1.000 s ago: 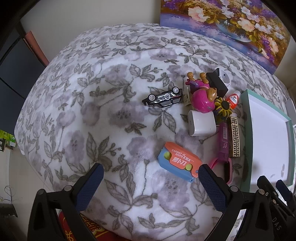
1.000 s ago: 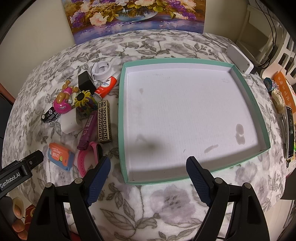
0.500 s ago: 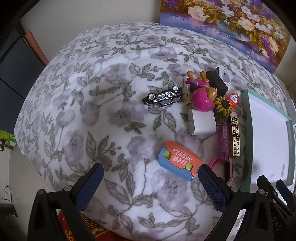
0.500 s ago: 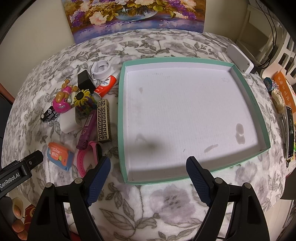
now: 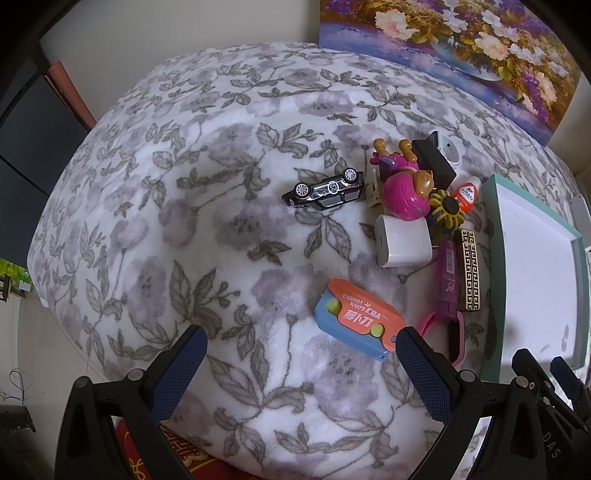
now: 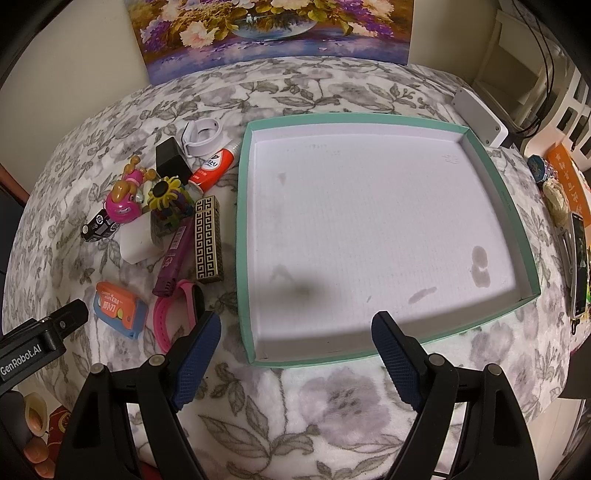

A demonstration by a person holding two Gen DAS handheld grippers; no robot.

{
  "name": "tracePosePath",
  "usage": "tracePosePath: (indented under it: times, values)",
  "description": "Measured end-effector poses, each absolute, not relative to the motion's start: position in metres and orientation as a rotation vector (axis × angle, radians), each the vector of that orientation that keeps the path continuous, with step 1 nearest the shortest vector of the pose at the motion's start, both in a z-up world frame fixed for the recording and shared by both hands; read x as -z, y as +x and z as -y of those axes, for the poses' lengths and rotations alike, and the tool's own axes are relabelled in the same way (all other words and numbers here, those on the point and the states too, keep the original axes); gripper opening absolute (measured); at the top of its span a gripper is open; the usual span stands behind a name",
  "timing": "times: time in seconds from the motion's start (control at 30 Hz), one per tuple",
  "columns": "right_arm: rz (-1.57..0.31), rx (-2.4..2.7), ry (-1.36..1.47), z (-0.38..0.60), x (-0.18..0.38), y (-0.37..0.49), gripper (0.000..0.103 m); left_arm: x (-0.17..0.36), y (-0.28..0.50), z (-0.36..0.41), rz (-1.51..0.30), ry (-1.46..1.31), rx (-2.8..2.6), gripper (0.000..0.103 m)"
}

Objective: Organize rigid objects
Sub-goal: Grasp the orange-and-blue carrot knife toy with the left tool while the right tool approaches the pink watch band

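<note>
Toys and small items are lying clustered left of the empty teal tray (image 6: 242, 236): black toy car (image 5: 325, 191) flipped on its roof, pink round figure (image 5: 404, 194), white cube (image 5: 402, 240), orange-blue carrot knife box (image 5: 356, 317), gold-patterned bar (image 6: 208, 240), purple stick (image 6: 173, 260), pink band (image 6: 173, 314).

Flower painting (image 6: 273, 33) against wall; floral blanket (image 5: 184, 221) covering surface.

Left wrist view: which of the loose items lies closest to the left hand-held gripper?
The orange and blue carrot knife toy, lying just ahead of the open left hand-held gripper; the other items lie farther off.
</note>
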State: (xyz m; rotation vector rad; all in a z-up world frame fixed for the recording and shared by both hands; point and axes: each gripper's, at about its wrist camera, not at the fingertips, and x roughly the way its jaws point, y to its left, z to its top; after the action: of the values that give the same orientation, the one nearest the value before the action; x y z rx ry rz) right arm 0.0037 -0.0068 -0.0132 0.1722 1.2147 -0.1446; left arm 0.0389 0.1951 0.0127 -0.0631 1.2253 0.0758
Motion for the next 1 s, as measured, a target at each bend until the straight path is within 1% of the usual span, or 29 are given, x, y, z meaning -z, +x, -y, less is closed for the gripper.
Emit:
tracePosePath:
  times: [0.23, 0.33, 0.4, 0.47, 0.5, 0.53, 0.67, 0.73, 0.77, 0.83, 0.9, 1.0]
  values:
    - [-1.222, 0.08, 0.111, -0.011, 0.013, 0.004, 0.085, -0.003, 0.042, -0.181, -1.24, -0.005, -0.047, 0.103]
    - [-1.234, 0.08, 0.096, -0.016, 0.015, 0.004, 0.085, 0.007, 0.048, -0.176, -1.277, 0.023, -0.022, 0.103]
    - [-1.24, 0.082, 0.094, -0.017, 0.016, 0.005, 0.085, 0.015, 0.051, -0.169, -1.312, 0.089, -0.037, 0.103]
    - [-1.245, 0.083, 0.091, -0.016, 0.017, 0.006, 0.085, 0.021, 0.054, -0.163, -1.308, 0.137, -0.047, 0.103]
    - [-1.248, 0.082, 0.09, -0.016, 0.018, 0.007, 0.085, 0.025, 0.056, -0.158, -1.276, 0.142, -0.043, 0.103]
    - [-1.249, 0.082, 0.089, -0.017, 0.018, 0.008, 0.085, 0.027, 0.059, -0.159, -1.294, 0.176, -0.057, 0.103]
    - [-1.252, 0.068, 0.086, -0.021, 0.018, 0.008, 0.085, 0.031, 0.061, -0.15, -1.277, 0.152, -0.027, 0.103]
    - [-1.25, 0.057, 0.082, -0.025, 0.018, 0.009, 0.085, 0.032, 0.062, -0.153, -1.292, 0.13, -0.012, 0.097]
    - [-1.249, 0.048, 0.079, -0.027, 0.018, 0.009, 0.085, 0.034, 0.06, -0.16, -1.344, 0.096, 0.023, 0.093]
    - [-1.247, 0.027, 0.067, -0.034, 0.018, 0.01, 0.085, 0.034, 0.062, -0.165, -1.353, 0.06, 0.049, 0.088]
    - [-1.246, 0.014, 0.054, -0.04, 0.018, 0.011, 0.084, 0.035, 0.059, -0.17, -1.366, 0.021, 0.092, 0.076]
    - [-1.25, -0.007, 0.038, -0.05, 0.02, 0.013, 0.084, 0.035, 0.071, -0.174, -1.354, 0.021, 0.09, 0.076]
